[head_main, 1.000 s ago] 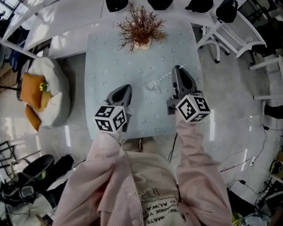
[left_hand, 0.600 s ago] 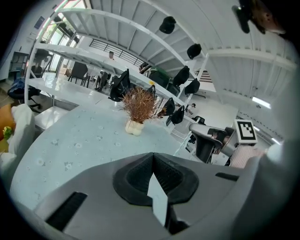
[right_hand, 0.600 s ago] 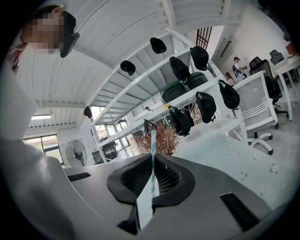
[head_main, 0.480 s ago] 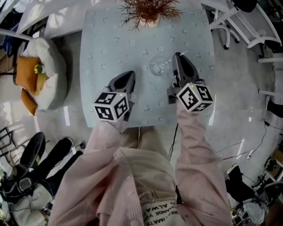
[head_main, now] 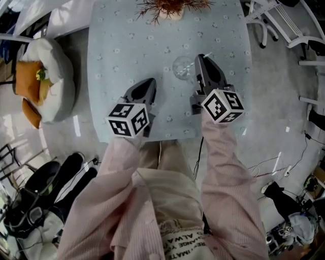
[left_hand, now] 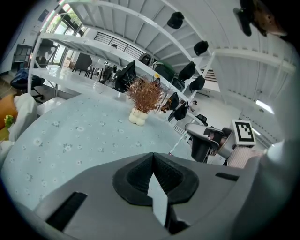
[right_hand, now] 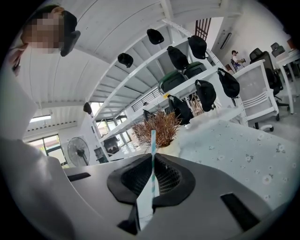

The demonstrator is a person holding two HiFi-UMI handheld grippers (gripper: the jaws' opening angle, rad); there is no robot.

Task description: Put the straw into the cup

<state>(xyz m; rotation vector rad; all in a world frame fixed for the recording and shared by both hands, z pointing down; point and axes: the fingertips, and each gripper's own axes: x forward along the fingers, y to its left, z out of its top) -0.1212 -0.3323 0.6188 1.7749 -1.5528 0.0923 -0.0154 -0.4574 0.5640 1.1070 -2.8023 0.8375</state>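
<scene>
A clear glass cup [head_main: 181, 67] stands on the pale blue flowered table [head_main: 127, 30]. My right gripper [head_main: 199, 57] hovers just right of the cup, shut on a teal-and-white striped straw [right_hand: 153, 143] that sticks out past its tips. In the left gripper view the straw [left_hand: 179, 143] slants down from the right gripper [left_hand: 206, 140] toward the table. I cannot tell whether its end is inside the cup. My left gripper [head_main: 148, 82] is lower left of the cup, apart from it, with its jaws together and nothing between them.
A dried brown plant in a white pot [head_main: 170, 7] stands at the table's far edge. A white beanbag with orange cushions [head_main: 43, 86] lies on the floor to the left. White chairs [head_main: 284, 25] stand to the right.
Both grippers have sunk closer to the table. The right gripper still holds the straw beside the cup. The head view has shifted, so the table sits higher in frame.
</scene>
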